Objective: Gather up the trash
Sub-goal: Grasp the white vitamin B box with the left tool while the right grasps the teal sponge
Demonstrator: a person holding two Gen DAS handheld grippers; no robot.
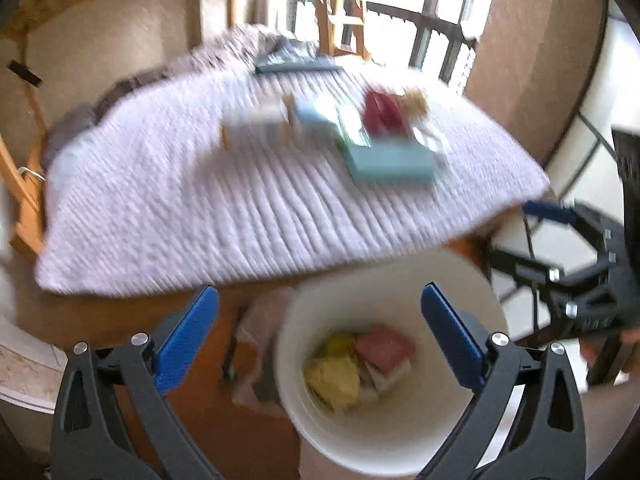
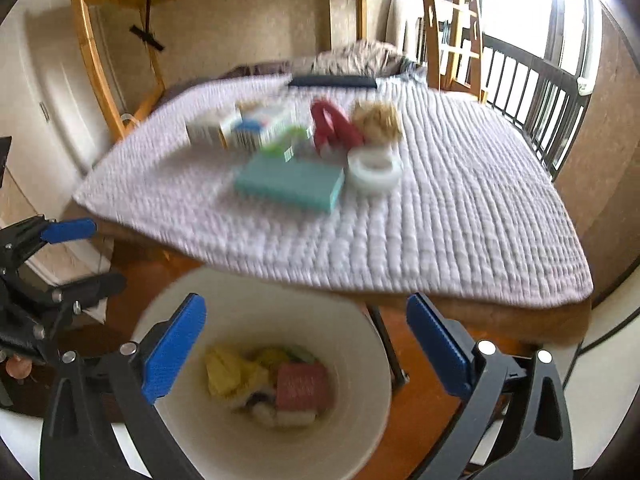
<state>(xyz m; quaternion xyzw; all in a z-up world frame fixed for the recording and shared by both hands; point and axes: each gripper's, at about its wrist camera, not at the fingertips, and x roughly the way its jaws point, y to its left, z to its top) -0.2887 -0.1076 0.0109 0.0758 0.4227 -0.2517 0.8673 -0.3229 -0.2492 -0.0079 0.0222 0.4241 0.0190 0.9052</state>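
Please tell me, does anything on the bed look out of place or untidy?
Yes. A loose heap of litter lies on the white quilt: a teal box, a red item, a tape roll. The white bucket below already holds some trash.

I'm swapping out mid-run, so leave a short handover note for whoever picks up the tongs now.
Left tongs: open, nothing in them, over the white bin.
Right tongs: open, nothing in them, over the same bin.
Done: yellow wrappers and a pink pack lie in the bin.
Left: teal box, tape roll, red item, cartons on the quilted bed.
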